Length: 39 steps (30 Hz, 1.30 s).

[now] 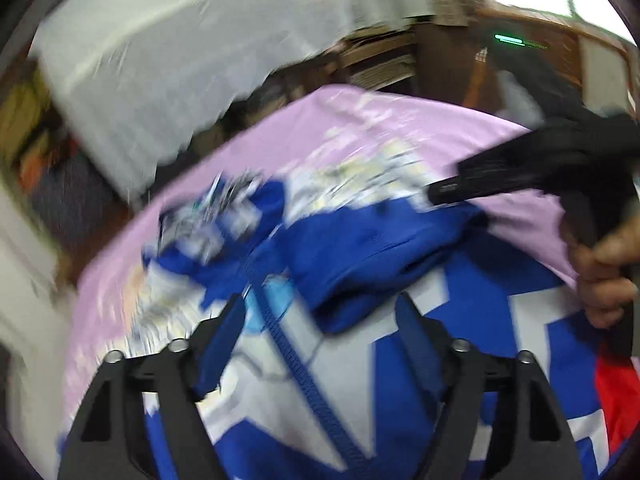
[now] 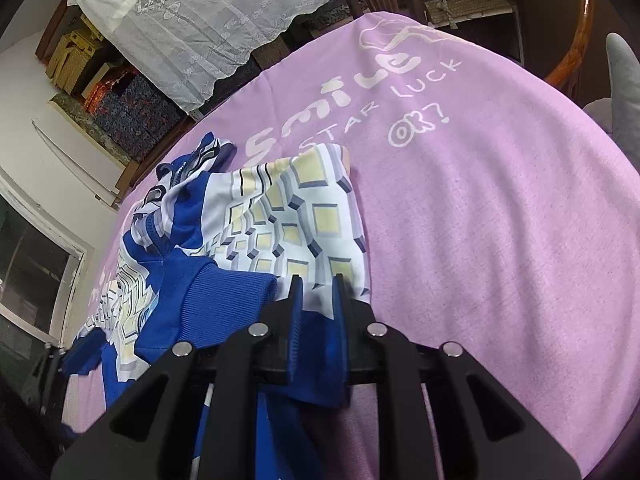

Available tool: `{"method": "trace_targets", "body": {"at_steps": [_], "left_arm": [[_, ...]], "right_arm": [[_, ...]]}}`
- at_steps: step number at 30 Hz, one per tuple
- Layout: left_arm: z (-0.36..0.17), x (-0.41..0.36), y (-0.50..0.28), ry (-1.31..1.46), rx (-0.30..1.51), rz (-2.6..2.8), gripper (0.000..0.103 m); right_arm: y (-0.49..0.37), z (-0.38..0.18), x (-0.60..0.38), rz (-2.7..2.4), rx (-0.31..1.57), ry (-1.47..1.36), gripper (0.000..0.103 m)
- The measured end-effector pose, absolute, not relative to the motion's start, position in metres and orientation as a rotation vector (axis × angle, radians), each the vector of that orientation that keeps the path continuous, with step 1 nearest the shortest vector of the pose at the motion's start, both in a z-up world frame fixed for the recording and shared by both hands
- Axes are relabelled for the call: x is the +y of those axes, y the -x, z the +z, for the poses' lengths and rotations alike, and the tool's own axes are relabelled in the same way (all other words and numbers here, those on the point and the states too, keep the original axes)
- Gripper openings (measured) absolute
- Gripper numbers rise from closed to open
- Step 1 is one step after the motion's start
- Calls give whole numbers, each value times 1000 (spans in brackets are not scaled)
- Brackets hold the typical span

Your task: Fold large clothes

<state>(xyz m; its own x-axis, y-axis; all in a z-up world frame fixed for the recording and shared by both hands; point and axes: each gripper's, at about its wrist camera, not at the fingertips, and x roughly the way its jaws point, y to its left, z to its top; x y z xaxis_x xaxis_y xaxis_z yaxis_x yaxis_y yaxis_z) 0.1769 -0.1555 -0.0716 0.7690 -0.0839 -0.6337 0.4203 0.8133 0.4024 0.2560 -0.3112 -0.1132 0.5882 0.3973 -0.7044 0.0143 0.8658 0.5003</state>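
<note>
The right gripper (image 2: 317, 280) is pinching the soft, limp jacket (image 2: 256, 236) near its hem; the left gripper's (image 1: 320, 312) jaws are seemingly gaping wide above it.

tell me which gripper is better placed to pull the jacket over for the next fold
Right. The right gripper has its jaws already shut on the jacket near its blue cuff. The left gripper is open above the jacket, holding nothing.
</note>
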Motion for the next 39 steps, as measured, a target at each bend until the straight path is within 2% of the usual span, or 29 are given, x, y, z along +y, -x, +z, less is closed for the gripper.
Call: {"method": "trace_targets", "body": {"at_steps": [3,8,11,14,16,18,23,25,31,32,34,39], "left_arm": [[-76,-188,-176,-663,603,-307,82],[-94,-215,-204,-693,650,-334,81],[-92,-201,-226,-549,741,-391,67],[-85,-184,-232,-445,764,-414,57],[-78,-171,-233,-382,774,-425,41],[-72,-159,-233,-322,782,-434,37],[-66,-138,-226,-233,797,-457,38],[-66,-134,-225,-228,796,-444,48],[-68,-131,-229,-202,811,-425,48],[-66,-137,-224,-224,800,-449,50],[-62,-151,-215,-276,770,-466,70],[-68,-182,-225,-344,796,-453,71]], "right_arm": [[-256,-114,-312,237,925,-500,14],[-254,-113,-325,253,901,-610,17],[-251,-105,-335,235,851,-636,17],[-250,-100,-333,246,837,-621,17],[-250,-98,-328,253,837,-595,17],[-249,-97,-326,245,831,-572,17],[-247,-96,-329,254,821,-590,17],[-248,-96,-326,260,825,-575,17],[-252,-103,-319,262,869,-553,17],[-252,-102,-320,264,866,-556,17],[-251,-101,-320,264,858,-558,17],[-249,-98,-322,261,846,-561,17]]}}
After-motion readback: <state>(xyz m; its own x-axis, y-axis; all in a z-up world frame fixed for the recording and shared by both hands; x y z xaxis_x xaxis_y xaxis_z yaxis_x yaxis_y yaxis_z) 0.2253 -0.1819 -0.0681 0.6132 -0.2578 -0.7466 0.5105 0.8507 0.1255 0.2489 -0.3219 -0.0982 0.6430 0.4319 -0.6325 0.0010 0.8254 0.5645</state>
